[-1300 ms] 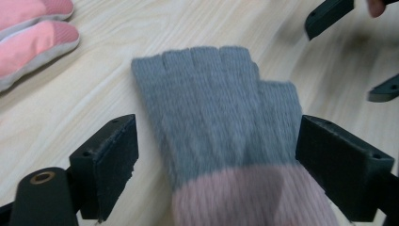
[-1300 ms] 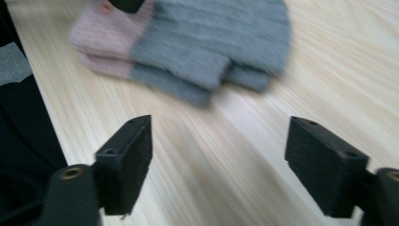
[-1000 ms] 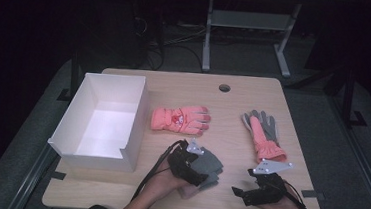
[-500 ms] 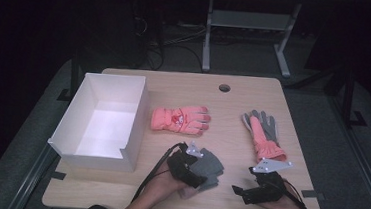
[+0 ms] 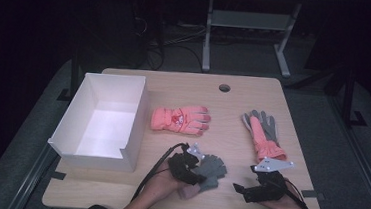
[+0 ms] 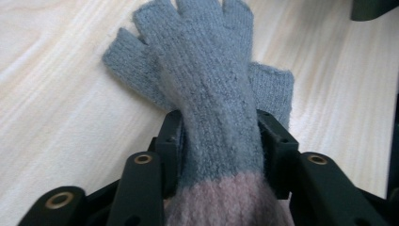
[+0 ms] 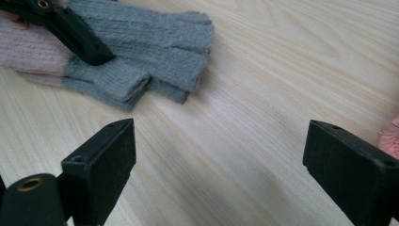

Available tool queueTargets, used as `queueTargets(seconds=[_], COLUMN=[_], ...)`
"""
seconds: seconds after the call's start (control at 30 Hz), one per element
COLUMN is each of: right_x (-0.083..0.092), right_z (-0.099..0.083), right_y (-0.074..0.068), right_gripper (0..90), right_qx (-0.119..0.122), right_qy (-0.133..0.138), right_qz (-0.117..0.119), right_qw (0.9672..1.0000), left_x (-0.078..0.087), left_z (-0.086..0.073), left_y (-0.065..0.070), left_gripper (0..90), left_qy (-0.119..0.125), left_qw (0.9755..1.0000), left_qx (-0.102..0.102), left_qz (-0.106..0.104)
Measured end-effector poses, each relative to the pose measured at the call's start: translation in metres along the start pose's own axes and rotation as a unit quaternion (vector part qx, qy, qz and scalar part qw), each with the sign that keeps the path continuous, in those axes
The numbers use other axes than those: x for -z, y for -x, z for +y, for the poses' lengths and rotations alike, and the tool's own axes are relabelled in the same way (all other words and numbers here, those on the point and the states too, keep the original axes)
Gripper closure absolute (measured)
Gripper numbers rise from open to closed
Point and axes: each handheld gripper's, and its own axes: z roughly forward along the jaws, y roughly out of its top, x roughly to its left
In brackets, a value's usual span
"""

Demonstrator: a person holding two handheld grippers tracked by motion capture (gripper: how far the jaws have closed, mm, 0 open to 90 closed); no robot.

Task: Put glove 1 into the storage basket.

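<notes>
Grey and pink wool makes up the fingerless gloves (image 6: 211,108), a stacked pair lying on the wooden table (image 5: 234,96) near the middle of its front edge, and the left gripper (image 6: 219,141) has just been closing its jaws, which now squeeze the gloves from both sides near the pink cuff. The right gripper (image 7: 216,160) rests near the front right corner with its jaws wide apart and nothing between them. A white box (image 5: 139,96) sits by the left edge, a pink glove (image 5: 180,119) lies in the middle, and a grey and pink glove (image 5: 261,133) lies toward the right edge.
</notes>
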Motion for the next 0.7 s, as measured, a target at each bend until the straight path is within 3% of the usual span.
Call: queueTargets(seconds=[0.3, 0.7], right_x=[0.001, 0.000], right_z=[0.000, -0.001], right_y=[0.001, 0.002], right_gripper=[9.6, 9.3], right_qx=[-0.005, -0.002], right_qy=[0.006, 0.011], right_qz=[-0.001, -0.001], right_qw=[1.0000, 0.9999], left_x=[0.009, 0.048], left_z=[0.001, 0.007], left_y=[-0.004, -0.011], left_gripper=[61.4, 61.4], left_qy=[0.005, 0.029], left_qw=[0.9996, 0.9990], left_qx=[0.015, 0.023], left_qz=[-0.022, -0.024])
